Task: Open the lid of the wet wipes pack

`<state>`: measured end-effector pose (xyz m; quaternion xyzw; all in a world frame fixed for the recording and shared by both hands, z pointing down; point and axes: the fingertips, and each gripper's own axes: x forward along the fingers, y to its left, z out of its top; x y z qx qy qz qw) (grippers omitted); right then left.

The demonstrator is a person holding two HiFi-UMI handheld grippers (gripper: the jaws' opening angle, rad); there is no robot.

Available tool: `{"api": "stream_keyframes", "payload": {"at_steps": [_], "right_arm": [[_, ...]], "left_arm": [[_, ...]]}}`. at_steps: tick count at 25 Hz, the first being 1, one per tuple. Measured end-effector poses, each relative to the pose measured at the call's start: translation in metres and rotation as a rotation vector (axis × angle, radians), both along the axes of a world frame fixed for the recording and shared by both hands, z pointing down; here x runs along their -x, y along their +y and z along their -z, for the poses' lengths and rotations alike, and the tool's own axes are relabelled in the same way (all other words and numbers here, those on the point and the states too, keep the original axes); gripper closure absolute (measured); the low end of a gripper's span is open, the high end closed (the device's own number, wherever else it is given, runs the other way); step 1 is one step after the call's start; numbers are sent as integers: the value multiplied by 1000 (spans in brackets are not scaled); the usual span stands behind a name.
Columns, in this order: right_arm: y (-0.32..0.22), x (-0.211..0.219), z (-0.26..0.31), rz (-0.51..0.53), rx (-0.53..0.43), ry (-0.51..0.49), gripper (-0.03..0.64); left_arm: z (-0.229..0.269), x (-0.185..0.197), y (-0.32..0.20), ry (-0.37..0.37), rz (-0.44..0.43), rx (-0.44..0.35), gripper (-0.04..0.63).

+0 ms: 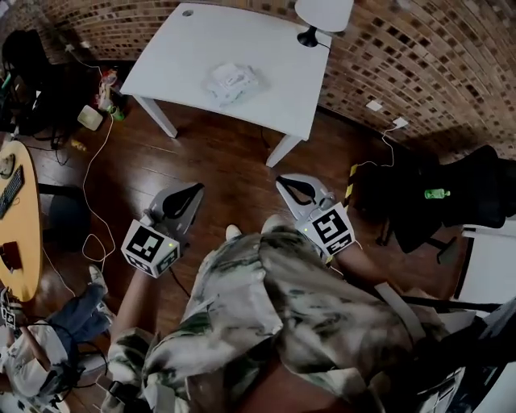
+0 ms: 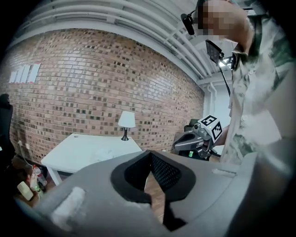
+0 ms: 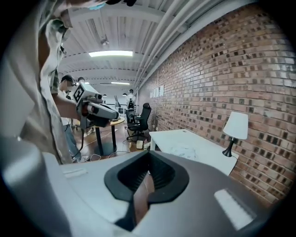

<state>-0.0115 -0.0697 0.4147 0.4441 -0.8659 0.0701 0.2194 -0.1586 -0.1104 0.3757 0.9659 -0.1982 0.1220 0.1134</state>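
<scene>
The wet wipes pack (image 1: 231, 81) on the white table (image 1: 185, 48) was too small and washed out to show its lid. The top edge cut off the lamp (image 1: 322, 14), and the yellow table (image 1: 28, 226) ran past the left edge.

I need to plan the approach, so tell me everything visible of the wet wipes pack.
The wet wipes pack is a white, soft-looking, crinkled packet lying flat near the middle of the white table, apart from the lamp at its far edge. Only the tabletop touches it. Its lid is too small to make out, so whether it is open cannot be told.
</scene>
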Motion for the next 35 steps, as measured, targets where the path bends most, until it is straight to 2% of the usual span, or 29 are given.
{"api": "stream_keyframes", "payload": {"at_steps": [7, 11, 14, 16, 20, 23, 25, 31, 35], "right_arm": [[76, -32, 16, -49, -37, -24, 610], [130, -69, 21, -75, -39, -37, 610], [174, -101, 19, -66, -43, -44, 609], [201, -112, 17, -54, -36, -52, 609], [245, -119, -5, -13, -19, -85, 609], [269, -122, -9, 2, -24, -106, 609], [285, -119, -8, 10, -30, -119, 609], [324, -98, -2, 23, -32, -125, 609], [341, -68, 14, 38, -54, -116, 609]], "left_arm": [[1, -29, 75, 9, 0, 1, 592], [8, -77, 122, -6, -5, -9, 592], [19, -120, 167, 5, -21, -7, 592], [25, -135, 198, -3, -7, -8, 592], [9, -136, 260, -72, 41, 33, 592], [2, -140, 299, -116, 32, 69, 592], [6, -142, 315, -132, 27, 63, 592], [28, -132, 348, -108, 23, 36, 592], [38, -97, 377, -80, 37, 23, 592]]}}
